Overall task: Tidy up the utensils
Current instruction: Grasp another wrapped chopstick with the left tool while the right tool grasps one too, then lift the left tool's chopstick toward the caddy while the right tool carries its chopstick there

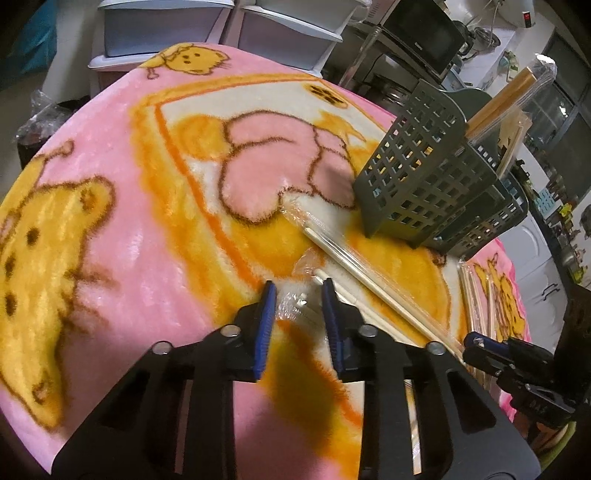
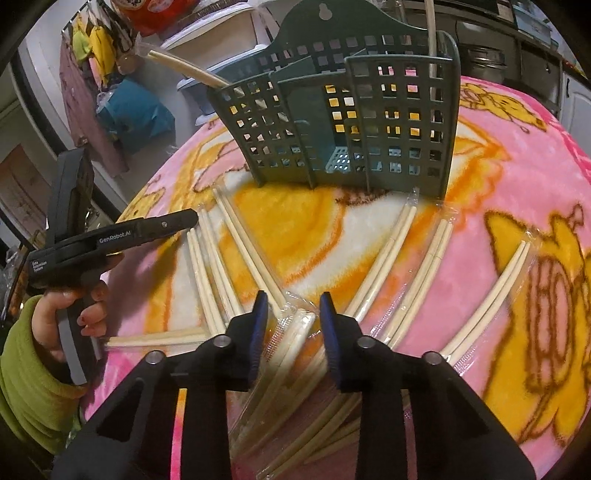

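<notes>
A dark green slotted utensil basket (image 1: 424,173) (image 2: 354,122) stands on the pink and yellow cartoon blanket (image 1: 129,184) (image 2: 517,177). Wrapped chopstick pairs (image 1: 498,99) (image 2: 184,68) stick out of it. Several more wrapped pairs (image 2: 391,258) lie fanned on the blanket in front. My left gripper (image 1: 299,291) has its blue pads either side of the crinkled wrapper end of one pair (image 1: 295,304), with small gaps showing. My right gripper (image 2: 293,299) straddles the top of another wrapped pair (image 2: 295,328), pads close but not pressing. A long wrapped pair (image 1: 369,277) lies just right of the left gripper.
A hand in a green sleeve (image 2: 33,369) holds the left gripper (image 2: 184,219), seen side-on at the left. The right gripper (image 1: 471,341) shows at the lower right of the left wrist view. White drawer units (image 1: 159,26) and a microwave (image 1: 424,33) stand beyond the table's far edge.
</notes>
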Available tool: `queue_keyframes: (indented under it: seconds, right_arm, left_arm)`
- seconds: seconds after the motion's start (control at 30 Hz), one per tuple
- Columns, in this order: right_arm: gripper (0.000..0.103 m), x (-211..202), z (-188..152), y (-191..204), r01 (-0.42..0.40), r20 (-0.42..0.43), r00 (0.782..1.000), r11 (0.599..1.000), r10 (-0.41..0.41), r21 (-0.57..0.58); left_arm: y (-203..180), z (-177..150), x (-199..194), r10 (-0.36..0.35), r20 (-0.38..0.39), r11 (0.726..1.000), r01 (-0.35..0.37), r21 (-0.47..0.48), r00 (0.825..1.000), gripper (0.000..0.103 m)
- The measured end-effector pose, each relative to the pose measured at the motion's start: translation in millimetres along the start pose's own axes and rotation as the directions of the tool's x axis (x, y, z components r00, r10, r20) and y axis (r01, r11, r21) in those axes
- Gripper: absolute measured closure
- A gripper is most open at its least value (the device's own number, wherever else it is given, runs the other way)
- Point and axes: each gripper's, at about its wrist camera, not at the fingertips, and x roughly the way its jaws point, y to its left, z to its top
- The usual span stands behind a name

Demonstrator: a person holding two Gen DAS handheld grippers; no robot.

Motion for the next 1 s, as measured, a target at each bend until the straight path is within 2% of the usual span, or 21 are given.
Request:
queue_keyframes:
  seconds: [0.3, 0.6, 1.0]
  right_arm:
    - [0.087, -6.7, 2.9, 0.7, -0.001, 0.030, 1.000, 1.000, 0.001, -0.004]
    - [0.089, -23.2, 6.9, -1.8, -0.015, 0.079, 0.997, 1.000, 0.014, 0.012]
    - [0.095, -60.5, 27.6, 10.8, -0.026, 0.186, 0.982, 0.999, 0.030, -0.024]
  left_arm:
    - [2.6, 0.8, -10.3, -0.033, 0.004, 0.999, 0.033, -0.017, 0.999, 0.099]
    - [-18.0, 8.0, -44.4, -0.076, 0.086, 0.997, 0.074, 0.026, 0.993, 0.100]
    - [-62.1, 24.0, -94.7, -0.156, 0.203, 0.982, 0.130, 0.137, 0.967, 0.101]
